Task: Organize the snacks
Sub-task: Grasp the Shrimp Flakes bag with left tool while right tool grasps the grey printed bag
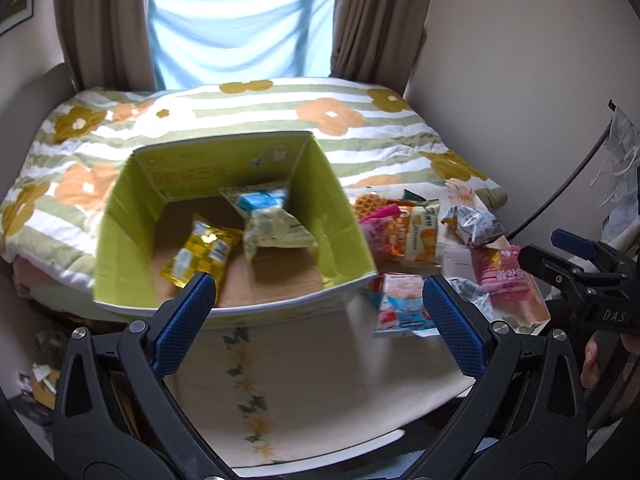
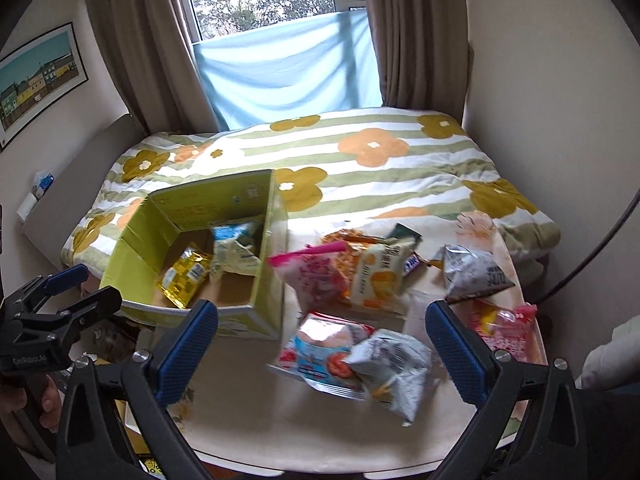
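Now both tools are gaping empty; the right tool (image 2: 320, 344) is hovering just before the blue-and-white packet (image 2: 320, 354), nearer than the left tool (image 1: 318, 312), box (image 2: 268, 248) lying leftward.

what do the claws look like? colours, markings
Both match: black plastic frames with silver screws and blue textured pads. Left claw, right claw. Seen side-on, the right claw's body reads "DAS" in pale lettering; the left claw's has a pale marking too blurred to read. No sleeves are clearly visible.
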The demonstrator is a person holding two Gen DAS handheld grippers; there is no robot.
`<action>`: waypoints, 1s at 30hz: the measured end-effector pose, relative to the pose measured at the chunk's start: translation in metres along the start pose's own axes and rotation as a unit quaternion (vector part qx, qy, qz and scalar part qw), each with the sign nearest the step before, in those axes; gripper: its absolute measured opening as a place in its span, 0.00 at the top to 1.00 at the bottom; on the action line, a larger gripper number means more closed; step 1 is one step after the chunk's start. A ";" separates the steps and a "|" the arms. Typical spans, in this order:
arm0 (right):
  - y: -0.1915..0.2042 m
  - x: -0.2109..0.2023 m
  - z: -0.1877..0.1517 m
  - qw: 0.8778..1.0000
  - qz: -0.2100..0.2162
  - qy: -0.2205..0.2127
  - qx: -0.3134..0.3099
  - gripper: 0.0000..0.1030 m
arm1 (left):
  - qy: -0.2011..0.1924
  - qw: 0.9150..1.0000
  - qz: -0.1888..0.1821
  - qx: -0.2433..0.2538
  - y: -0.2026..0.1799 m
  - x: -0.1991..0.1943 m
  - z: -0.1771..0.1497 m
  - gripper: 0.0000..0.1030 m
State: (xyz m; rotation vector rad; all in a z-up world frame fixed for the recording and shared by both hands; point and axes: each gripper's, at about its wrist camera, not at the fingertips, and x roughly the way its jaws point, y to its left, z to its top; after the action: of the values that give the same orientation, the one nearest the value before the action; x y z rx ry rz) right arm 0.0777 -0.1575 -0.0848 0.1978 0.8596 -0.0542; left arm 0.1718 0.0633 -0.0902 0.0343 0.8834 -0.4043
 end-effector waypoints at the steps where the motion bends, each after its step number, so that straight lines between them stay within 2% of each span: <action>1: -0.009 0.000 -0.002 1.000 0.001 0.006 0.000 0.00 | 0.005 1.000 -0.001 -0.005 -0.010 0.006 0.000 0.00; 4: -0.037 0.002 -0.007 1.000 0.006 0.022 -0.006 0.00 | 0.017 1.000 -0.005 -0.019 -0.037 0.026 -0.002 0.00; 8: -0.069 0.009 -0.011 0.999 0.016 0.042 -0.018 0.00 | 0.037 0.999 0.007 -0.029 -0.076 0.057 -0.003 0.00; 15: -0.113 0.033 -0.021 0.994 0.066 0.084 -0.037 0.00 | 0.080 0.994 0.034 -0.063 -0.120 0.109 -0.013 0.00; 22: -0.130 0.071 -0.036 0.985 0.115 0.120 -0.052 0.00 | 0.109 0.988 0.059 -0.087 -0.129 0.156 -0.026 0.00; 30: -0.130 0.109 -0.054 0.974 0.161 0.139 -0.074 0.00 | 0.149 0.984 0.073 -0.070 -0.130 0.202 -0.040 0.01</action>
State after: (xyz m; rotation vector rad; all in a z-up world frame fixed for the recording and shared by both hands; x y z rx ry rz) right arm 0.0916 -0.2706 -0.2212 0.2052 1.0972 0.3472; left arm 0.2099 -0.1163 -0.2511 0.0308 1.1950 -0.2013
